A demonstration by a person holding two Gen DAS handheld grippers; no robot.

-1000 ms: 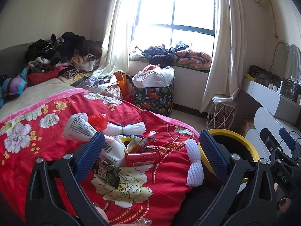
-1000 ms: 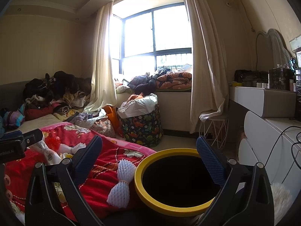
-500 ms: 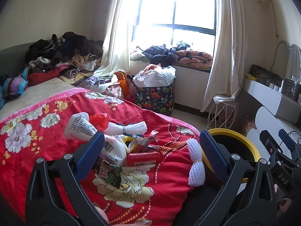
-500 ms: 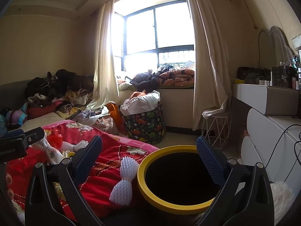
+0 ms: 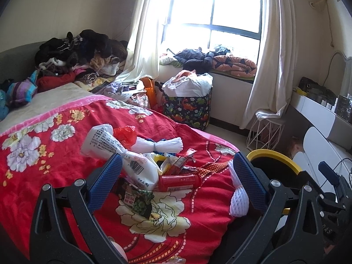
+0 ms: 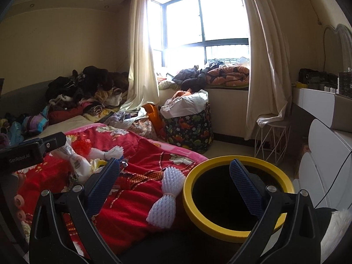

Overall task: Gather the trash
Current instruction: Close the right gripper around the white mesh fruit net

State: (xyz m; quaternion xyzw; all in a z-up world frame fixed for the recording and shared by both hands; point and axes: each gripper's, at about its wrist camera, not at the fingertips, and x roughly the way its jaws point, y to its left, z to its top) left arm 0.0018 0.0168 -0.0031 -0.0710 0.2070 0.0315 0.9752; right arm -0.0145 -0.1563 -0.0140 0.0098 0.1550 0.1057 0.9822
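Note:
A pile of trash lies on the red floral blanket (image 5: 44,176): a white printed bag (image 5: 123,154), a red plastic scrap (image 5: 125,133), a white foam net (image 5: 162,144), a red tube (image 5: 180,181), a dark snack wrapper (image 5: 136,200) and a second white foam net (image 5: 238,200) at the bed's edge, also in the right wrist view (image 6: 167,200). A black bin with a yellow rim (image 6: 231,235) stands beside the bed. My left gripper (image 5: 176,180) is open and empty above the pile. My right gripper (image 6: 176,184) is open and empty above the bin's near rim.
Clothes are heaped at the bed's far end (image 5: 77,52). A dinosaur-print laundry basket (image 5: 189,107) stands under the window. A white wire stool (image 5: 266,132) and a white dresser (image 6: 325,154) are at the right.
Both grippers have drifted slightly forward toward the bed and bin. Both stay open and empty, and the trash has not moved.

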